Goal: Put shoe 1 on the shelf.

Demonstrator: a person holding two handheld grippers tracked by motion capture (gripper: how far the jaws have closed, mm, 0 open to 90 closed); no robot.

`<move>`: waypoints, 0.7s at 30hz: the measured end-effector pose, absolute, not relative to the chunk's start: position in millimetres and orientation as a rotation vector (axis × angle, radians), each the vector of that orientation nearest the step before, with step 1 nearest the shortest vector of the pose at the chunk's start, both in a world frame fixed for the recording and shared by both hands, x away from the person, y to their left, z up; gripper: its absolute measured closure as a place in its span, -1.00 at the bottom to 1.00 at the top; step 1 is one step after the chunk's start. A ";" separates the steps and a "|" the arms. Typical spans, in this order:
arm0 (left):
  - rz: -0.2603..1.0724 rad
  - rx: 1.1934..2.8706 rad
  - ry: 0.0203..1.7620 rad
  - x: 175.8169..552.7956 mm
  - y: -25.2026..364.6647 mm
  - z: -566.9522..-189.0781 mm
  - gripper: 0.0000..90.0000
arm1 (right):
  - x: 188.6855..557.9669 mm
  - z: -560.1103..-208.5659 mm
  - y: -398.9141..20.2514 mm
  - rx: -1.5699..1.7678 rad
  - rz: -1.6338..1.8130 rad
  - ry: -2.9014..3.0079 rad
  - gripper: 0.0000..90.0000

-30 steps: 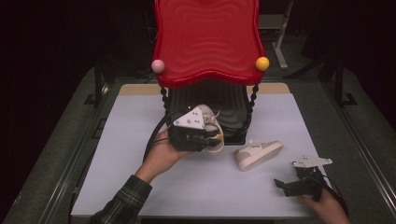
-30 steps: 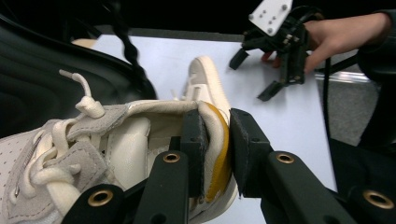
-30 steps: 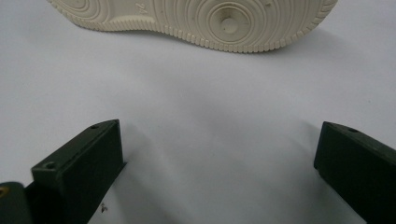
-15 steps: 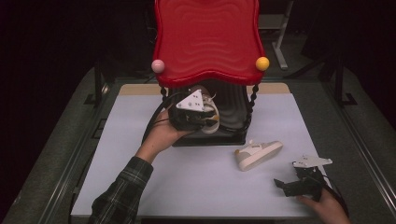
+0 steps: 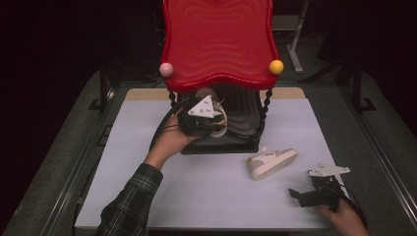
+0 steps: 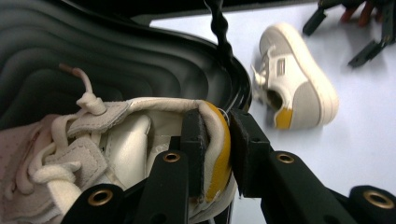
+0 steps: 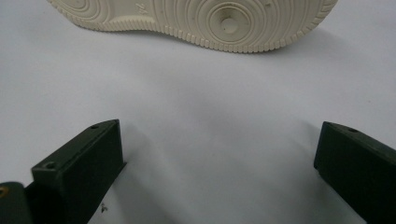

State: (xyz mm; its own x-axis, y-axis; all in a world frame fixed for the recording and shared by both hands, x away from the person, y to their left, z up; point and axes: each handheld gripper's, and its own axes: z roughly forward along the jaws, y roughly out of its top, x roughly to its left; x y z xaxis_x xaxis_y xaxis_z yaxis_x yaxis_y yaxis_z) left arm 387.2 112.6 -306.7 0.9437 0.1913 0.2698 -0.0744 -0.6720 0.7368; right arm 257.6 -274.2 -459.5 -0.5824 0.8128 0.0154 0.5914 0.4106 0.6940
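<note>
- High view: the left gripper [image 5: 209, 120] is at the lower black shelf [image 5: 243, 120] of a small rack with a red wavy top [image 5: 219, 42], and it holds a cream shoe [image 5: 216, 125] at the shelf's front left part
- Left gripper view: its fingers [image 6: 194, 135] are nearly closed and pinch the heel collar of that shoe [image 6: 116, 140], one pad inside the opening and the other outside, with the yellow heel patch between them
- The held shoe is over the ribbed black shelf [image 6: 116, 56]; its laces and tongue lie toward the left of that view
- A second shoe [image 5: 271, 162] of the same cream colour lies on its side on the white table [image 5: 196, 191], in front of the rack and to its right, well apart from the held one
- The right gripper [image 5: 314, 191] sits low at the table's near right corner, just beside the second shoe
- Right gripper view: its fingers [image 7: 81, 163] stand wide apart with nothing between them, bare table under them, and the ridged sole of the second shoe [image 7: 196, 21] faces them a little way ahead
</note>
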 end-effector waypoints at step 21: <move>0.316 2.051 0.337 345.8 132.5 -280.1 0.47 | 258.2 -445.7 -276.0 1.268 0.894 2.367 -0.10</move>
